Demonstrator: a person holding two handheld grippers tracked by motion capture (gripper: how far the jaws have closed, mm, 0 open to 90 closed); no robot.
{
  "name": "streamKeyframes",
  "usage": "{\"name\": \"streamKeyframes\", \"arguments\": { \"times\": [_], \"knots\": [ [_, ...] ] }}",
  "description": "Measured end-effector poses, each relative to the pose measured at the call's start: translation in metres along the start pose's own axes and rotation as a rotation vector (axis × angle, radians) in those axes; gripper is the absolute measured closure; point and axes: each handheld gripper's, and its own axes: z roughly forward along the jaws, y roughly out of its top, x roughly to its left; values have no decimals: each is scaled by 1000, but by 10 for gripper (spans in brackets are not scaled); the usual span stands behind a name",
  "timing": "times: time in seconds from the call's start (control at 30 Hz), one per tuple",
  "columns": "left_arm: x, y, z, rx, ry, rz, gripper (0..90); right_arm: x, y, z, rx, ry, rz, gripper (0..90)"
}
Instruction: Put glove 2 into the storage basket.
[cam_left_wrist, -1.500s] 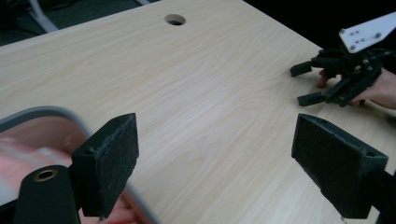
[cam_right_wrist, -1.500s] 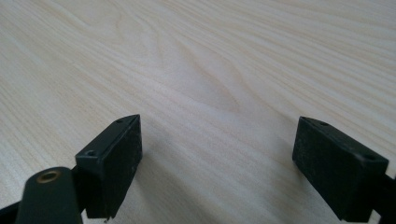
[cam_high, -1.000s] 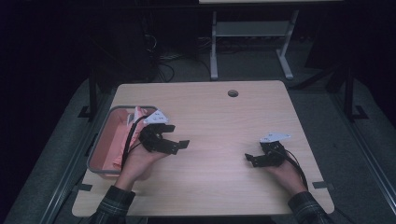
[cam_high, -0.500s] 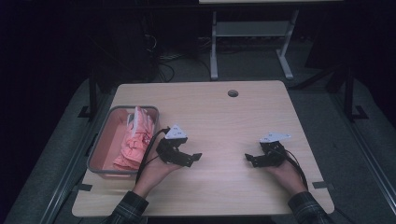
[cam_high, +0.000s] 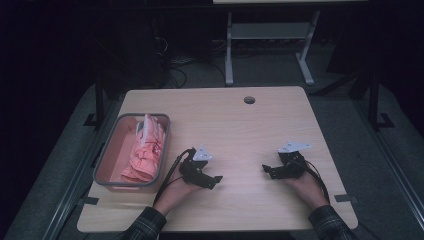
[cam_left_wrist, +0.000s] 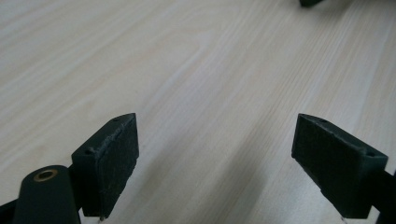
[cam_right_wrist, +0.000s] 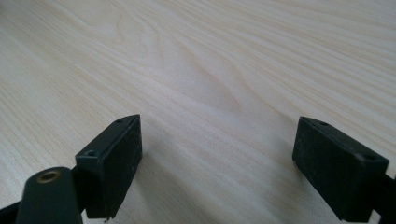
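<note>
Lying left of left tongs (cam_high: 216, 179) — cloth (cam_high: 145, 155)

Dim room, grey floor (cam_high: 280, 75), white shelf stand (cam_high: 270, 35) (cables beside).

Both hands are resting on the surface (cam_high: 240, 125): the left tool (cam_high: 214, 181) and right tool (cam_high: 266, 170) are gaping wide, pointing toward each other, holding nothing.
</note>
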Motion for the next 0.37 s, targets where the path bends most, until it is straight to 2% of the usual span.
{"name": "streamKeyframes", "arguments": {
  "times": [0.37],
  "knots": [
    [-4, -4, 8, 55, 4, 28, 142, 0, 0, 0, 0, 2, 3, 153]
  ]
}}
